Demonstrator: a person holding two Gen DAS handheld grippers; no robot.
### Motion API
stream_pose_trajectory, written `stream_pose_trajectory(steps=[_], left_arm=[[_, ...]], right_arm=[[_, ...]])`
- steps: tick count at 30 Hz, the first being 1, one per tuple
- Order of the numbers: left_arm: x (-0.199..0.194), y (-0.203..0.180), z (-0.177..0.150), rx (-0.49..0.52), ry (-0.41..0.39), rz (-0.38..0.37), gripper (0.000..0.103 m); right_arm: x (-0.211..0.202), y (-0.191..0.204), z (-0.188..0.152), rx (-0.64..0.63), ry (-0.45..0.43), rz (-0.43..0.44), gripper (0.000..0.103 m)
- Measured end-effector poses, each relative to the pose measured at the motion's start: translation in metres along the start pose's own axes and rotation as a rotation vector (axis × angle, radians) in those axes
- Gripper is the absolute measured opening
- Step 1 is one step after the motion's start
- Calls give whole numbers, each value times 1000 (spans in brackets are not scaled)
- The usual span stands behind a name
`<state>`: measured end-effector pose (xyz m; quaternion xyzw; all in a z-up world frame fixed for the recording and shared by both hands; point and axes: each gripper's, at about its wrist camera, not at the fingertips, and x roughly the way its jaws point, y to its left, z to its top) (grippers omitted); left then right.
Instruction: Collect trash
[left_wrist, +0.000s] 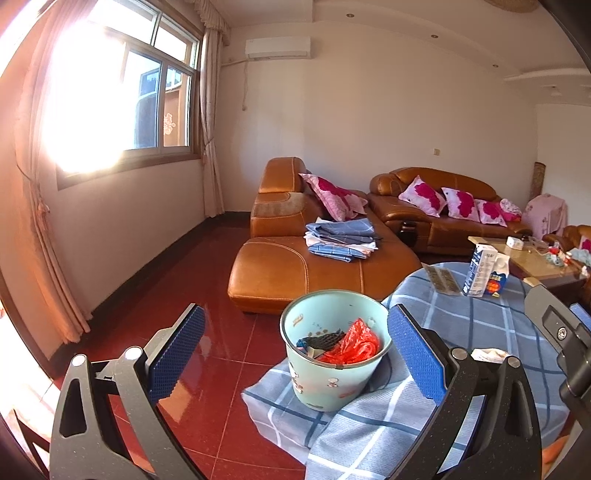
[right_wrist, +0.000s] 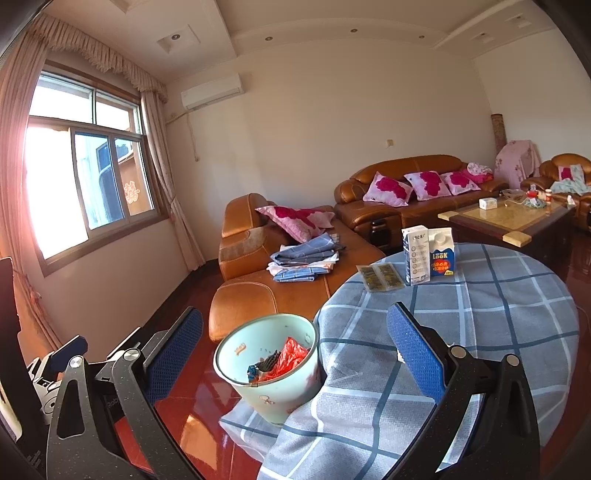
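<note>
Both tongs, left (left_wrist: 295, 354) and right (right_wrist: 295, 354), are hanging spread wide and gripping nothing. Right of them the checked-cloth tabletop (right_wrist: 480, 325) is carrying two cartons (right_wrist: 428, 254) at its far edge. At its near left the mint bin (right_wrist: 269, 369) is holding a red bag (right_wrist: 288, 360) and perhaps dark netting.

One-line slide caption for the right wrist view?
Open right tool above mint bin holding red bag; cartons remain on table.
</note>
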<state>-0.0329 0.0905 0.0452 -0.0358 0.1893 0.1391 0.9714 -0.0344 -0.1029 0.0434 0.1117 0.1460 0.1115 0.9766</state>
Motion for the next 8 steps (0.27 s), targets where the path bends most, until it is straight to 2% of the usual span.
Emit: stream_pose_trajectory(steps=[8], left_arm=[[-2,-4,-2,18,-16,5,97]], right_arm=[[1,-6,1,23,0,-21,98]])
